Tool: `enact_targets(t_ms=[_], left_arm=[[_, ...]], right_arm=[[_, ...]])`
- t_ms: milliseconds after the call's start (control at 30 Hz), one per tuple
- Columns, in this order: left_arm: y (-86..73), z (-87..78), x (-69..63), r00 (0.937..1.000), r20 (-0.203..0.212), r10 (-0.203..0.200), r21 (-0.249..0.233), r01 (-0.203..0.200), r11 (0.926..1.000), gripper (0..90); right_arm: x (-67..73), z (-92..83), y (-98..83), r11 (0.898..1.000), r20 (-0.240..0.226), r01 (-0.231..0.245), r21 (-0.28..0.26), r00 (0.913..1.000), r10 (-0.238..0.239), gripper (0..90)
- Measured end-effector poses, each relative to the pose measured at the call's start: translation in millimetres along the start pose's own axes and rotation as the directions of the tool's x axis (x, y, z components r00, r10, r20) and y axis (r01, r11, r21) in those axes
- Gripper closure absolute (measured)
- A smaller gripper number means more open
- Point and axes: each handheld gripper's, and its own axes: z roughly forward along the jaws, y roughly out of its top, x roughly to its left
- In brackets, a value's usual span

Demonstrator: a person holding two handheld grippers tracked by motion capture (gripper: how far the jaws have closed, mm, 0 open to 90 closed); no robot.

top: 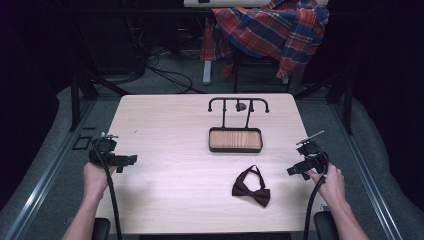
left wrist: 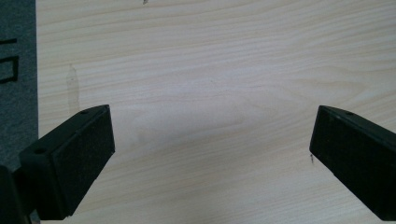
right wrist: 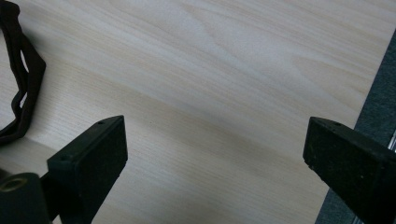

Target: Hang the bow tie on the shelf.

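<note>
A dark maroon bow tie [top: 251, 189] with its neck strap looped behind it lies flat on the pale wooden table [top: 170, 125], right of the middle near the front. Its strap [right wrist: 21, 88] shows at the left edge of the right gripper view. My left gripper [top: 131, 160] hovers at the table's left side, jaws wide apart over bare wood [left wrist: 212, 140]. My right gripper [top: 292, 171] hangs near the table's right edge, to the right of the bow tie and apart from it, open with nothing between its jaws [right wrist: 215, 154].
A black metal stand [top: 238, 106] with hooks rises from a wood-lined tray [top: 235, 140] at the table's centre back. A chair draped with a plaid shirt [top: 272, 25] stands beyond the table. Grey floor [right wrist: 378, 107] borders the table's right edge.
</note>
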Motion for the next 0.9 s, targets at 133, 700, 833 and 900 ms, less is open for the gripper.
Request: enact_targets(t_ms=[133, 700, 833, 900], left_arm=[[0.2, 1.4, 0.5, 0.9999, 0.01, -0.004, 0.001, 0.003, 1.0, 0.0], [-0.5, 1.1, 2.2, 0.9997, 0.022, -0.002, 0.007, 0.002, 1.0, 0.0], [-0.9, 1.7, 2.2, 0.9998, 0.02, -0.006, 0.001, 0.006, 1.0, 0.0], [-0.6, 1.5, 1.8, 0.9998, 0.021, -0.004, -0.001, 0.004, 1.0, 0.0]], right_arm=[[1.1, -0.2, 0.0, 1.0, -0.019, 0.005, -0.004, 0.9998, -0.005, 6.2], [38.2, 2.5, 12.9, 0.994, -0.074, 0.101, -0.049, 0.9918, -0.104, 6.4], [45.8, 4.4, 18.2, 0.99, -0.075, 0.132, -0.042, 0.988, -0.135, 6.5], [49.4, 6.2, 24.0, 0.988, -0.079, 0.147, -0.034, 0.9856, -0.15, 6.6]])
